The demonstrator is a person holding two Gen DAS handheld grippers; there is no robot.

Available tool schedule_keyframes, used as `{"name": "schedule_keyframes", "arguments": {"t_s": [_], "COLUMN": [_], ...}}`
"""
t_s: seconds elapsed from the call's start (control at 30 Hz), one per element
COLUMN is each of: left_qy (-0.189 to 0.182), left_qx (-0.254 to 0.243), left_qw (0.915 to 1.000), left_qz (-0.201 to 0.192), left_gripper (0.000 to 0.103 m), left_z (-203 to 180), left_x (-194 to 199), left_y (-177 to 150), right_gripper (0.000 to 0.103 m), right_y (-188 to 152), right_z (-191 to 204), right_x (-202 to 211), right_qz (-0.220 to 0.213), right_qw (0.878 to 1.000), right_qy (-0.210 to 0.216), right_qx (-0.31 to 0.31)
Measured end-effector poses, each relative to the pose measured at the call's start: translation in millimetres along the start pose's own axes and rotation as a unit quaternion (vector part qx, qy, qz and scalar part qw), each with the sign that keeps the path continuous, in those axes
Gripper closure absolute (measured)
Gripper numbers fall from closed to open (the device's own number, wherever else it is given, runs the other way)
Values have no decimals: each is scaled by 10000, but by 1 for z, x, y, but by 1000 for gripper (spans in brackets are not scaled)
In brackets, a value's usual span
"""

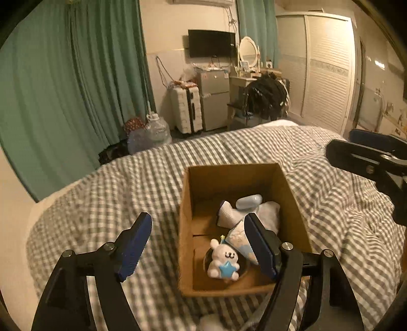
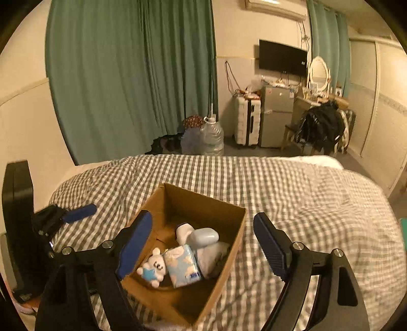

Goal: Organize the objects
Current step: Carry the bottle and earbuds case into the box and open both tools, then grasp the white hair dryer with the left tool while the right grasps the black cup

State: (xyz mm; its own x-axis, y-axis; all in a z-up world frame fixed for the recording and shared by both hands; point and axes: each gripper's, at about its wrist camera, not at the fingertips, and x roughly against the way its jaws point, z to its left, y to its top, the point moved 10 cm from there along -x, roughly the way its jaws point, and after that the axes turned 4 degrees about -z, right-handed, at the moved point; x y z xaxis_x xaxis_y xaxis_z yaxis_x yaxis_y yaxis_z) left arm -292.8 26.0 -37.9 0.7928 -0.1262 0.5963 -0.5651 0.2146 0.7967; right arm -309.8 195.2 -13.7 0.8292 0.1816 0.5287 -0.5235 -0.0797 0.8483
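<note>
The cardboard box sits in the middle of the bed, with the bear toy inside. Both the left gripper and right gripper are wide open, holding nothing. The soft bed could tip the box if bumped (toys spill).

This place is a bedroom in a home. A bed with a grey and white checked cover fills the near part of both views. Behind it, long green curtains hang on the wall. A black television is fixed on the wall, with an air conditioner higher up. Below stand a small silver fridge, a white suitcase and a dressing table with an oval mirror. Dark clothes lie over a chair. A white wardrobe with slatted doors stands on the right, and a big water bottle is on the floor.
</note>
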Motion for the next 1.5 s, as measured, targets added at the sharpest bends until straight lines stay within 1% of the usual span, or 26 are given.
{"name": "schedule_keyframes", "arguments": {"t_s": [0.07, 0.13, 0.27, 0.3, 0.37, 0.47, 0.57, 0.63, 0.77, 0.87, 1.03, 1.07, 1.1, 1.13, 1.23, 1.3, 1.33, 1.37, 1.5], "left_qy": [80, 141, 195, 221, 244, 262, 235, 238, 313, 514, 788, 791, 773, 734, 702, 689, 659, 619, 505], "left_qx": [-29, -25, -15, 8, 47, 96, 129, 135, 153, 179, 280, 313, 326, 334, 200, 46, -21, -70, -223], "left_qw": [9999, 9995, 9984, 9980, 9971, 9961, 9956, 9956, 9966, 9972, 9965, 9963, 9964, 9962, 9953, 9947, 9946, 9944, 9932], "left_qz": [-144, -276, -530, -598, -714, -835, -893, -896, -741, -509, -50, 72, 145, 325, 644, 756, 805, 851, 1028], "left_gripper": [23, 18, 15, 12, 11, 11, 9, 8, 8, 8, 8, 8, 8, 8, 8, 8, 8, 8, 8], "left_z": [3, 7, 12, 13, 15, 18, 20, 19, 16, 17, 19, 18, 18, 16, 10, 6, 3, 1, -8], "left_x": [31, 58, 105, 118, 137, 157, 171, 174, 163, 142, 95, 82, 76, 64, 43, 36, 33, 30, 21], "left_y": [7, 11, 18, 19, 20, 20, 12, 4, -25, -55, -112, -128, -137, -152, -178, -189, -194, -198, -211], "right_gripper": [21, 21, 21, 21, 21, 21, 21, 21, 21, 21, 21, 21, 21, 21, 21, 22, 25, 31, 41], "right_y": [8, 14, 26, 28, 30, 28, 20, 12, -15, -46, -111, -128, -140, -151, -189, -213, -220, -233, -252], "right_z": [9, 15, 32, 36, 45, 62, 78, 85, 97, 95, 83, 78, 76, 74, 69, 69, 69, 71, 75], "right_x": [31, 58, 117, 128, 148, 178, 196, 201, 192, 172, 117, 101, 91, 81, 49, 27, 21, 12, -3], "right_qz": [-145, -297, -572, -622, -718, -864, -942, -944, -788, -530, 152, 372, 499, 612, 1035, 1369, 1484, 1670, 2001], "right_qw": [9997, 9992, 9975, 9970, 9959, 9938, 9920, 9913, 9918, 9934, 9971, 9973, 9972, 9968, 9940, 9900, 9883, 9852, 9785], "right_qy": [-63, -66, -51, -65, -102, -92, -46, -29, 28, 24, 119, 113, 109, 118, 175, 202, 221, 275, 448], "right_qx": [160, 243, 417, 460, 548, 695, 842, 922, 1007, 1020, 733, 623, 555, 491, 303, 269, 267, 255, 229]}}
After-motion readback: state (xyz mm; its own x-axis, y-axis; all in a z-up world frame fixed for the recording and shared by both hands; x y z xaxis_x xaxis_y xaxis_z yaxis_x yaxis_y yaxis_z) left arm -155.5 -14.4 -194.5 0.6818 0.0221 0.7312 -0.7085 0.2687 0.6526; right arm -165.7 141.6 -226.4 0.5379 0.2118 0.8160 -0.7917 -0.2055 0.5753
